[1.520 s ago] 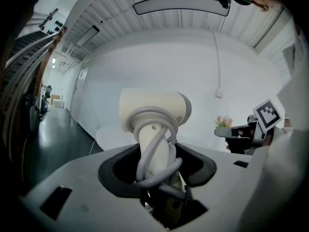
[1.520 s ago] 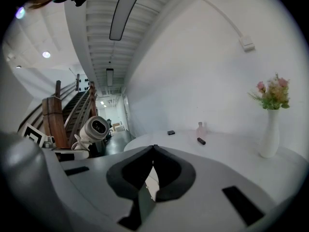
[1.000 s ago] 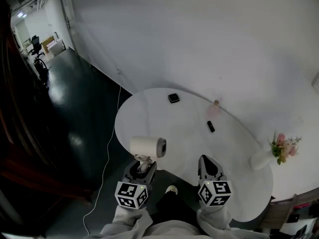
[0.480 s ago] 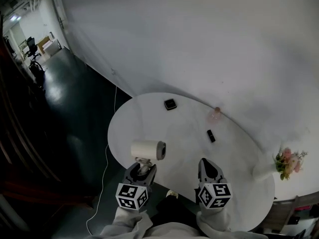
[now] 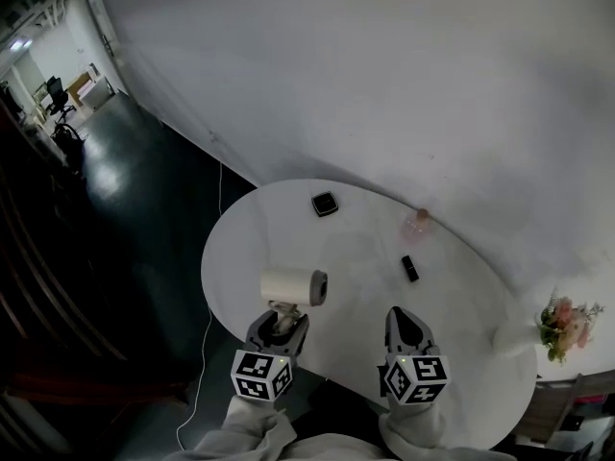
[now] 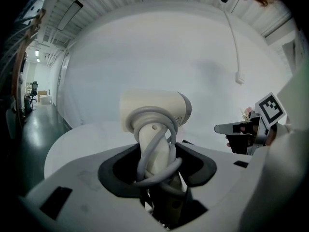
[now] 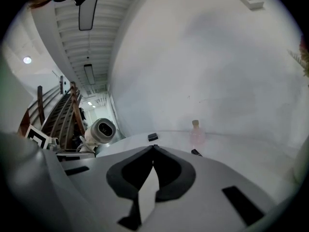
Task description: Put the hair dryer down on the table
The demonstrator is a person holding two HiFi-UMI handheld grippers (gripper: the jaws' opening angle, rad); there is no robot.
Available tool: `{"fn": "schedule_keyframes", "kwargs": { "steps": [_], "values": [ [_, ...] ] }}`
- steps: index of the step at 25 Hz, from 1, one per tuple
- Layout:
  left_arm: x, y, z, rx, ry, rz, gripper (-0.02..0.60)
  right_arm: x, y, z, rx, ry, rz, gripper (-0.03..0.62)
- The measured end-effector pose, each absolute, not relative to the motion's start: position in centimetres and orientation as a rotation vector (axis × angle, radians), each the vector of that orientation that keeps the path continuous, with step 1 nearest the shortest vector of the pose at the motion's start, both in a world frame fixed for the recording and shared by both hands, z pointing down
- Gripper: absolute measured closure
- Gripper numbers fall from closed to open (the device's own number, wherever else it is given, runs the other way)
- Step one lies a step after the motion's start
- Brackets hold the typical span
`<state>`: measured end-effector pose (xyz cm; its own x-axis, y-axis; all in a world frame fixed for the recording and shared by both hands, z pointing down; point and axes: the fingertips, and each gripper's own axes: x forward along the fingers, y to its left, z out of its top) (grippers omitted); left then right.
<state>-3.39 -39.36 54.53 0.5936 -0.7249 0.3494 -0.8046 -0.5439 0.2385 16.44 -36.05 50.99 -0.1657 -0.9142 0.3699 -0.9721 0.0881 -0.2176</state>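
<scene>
Left gripper view: left gripper (image 6: 157, 167) clamps the handle of the hair dryer (image 6: 153, 114), held upright in the air above the table's (image 5: 356, 248) near edge. Right gripper (image 7: 153, 150) is closed and empty. Step in hand: approach. Next: lower onto the tabletop, then release.

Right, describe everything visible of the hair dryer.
The hair dryer is cream-white, plastic by its look, with a short round barrel ending in a grey ring around a dark opening. Its pale cord is looped around the handle. The left gripper is shut on that wrapped handle, holding it upright with the barrel level on top. It hangs over the near edge of the white table, apparently not touching it.
</scene>
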Motion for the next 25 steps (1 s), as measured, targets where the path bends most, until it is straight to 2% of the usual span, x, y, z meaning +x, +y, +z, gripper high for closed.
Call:
{"fn": "schedule_keyframes", "kwargs": {
  "steps": [16,25],
  "values": [
    [1.5,-45.0,58.1,2.423,-1.13,0.367,0.365,17.7,-38.3,53.2,1.962,-2.159,0.659,0.545],
    [4.6,-48.3,60.4,2.47,-0.998,0.525,0.365,18.7,-39.0,52.8,2.05,-2.11,0.613,0.545]
  ]
}}
